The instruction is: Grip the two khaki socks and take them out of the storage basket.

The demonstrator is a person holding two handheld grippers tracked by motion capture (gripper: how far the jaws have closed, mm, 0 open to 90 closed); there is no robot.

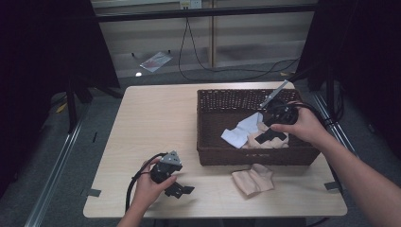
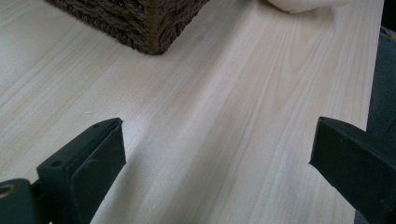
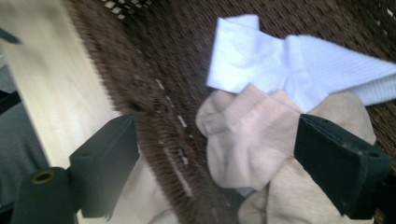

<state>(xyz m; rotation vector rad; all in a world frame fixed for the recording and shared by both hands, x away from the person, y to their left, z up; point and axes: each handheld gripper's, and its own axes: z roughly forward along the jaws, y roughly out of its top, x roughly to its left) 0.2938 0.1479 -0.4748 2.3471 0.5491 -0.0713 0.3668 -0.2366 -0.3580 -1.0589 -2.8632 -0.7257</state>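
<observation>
Beige sock (image 3: 243, 140) in basket (image 3: 159, 70) under wide-open right claw (image 3: 217, 154).

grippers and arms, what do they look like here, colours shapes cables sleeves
Both grippers are black. The left gripper has two blocky, flat-faced jaws, a grey three-cornered plate on top and a black cable looping from its back. The right gripper has the same square black jaws, with a round hole near one jaw's base in its own view. Both forearms are bare, with no sleeves visible.
</observation>
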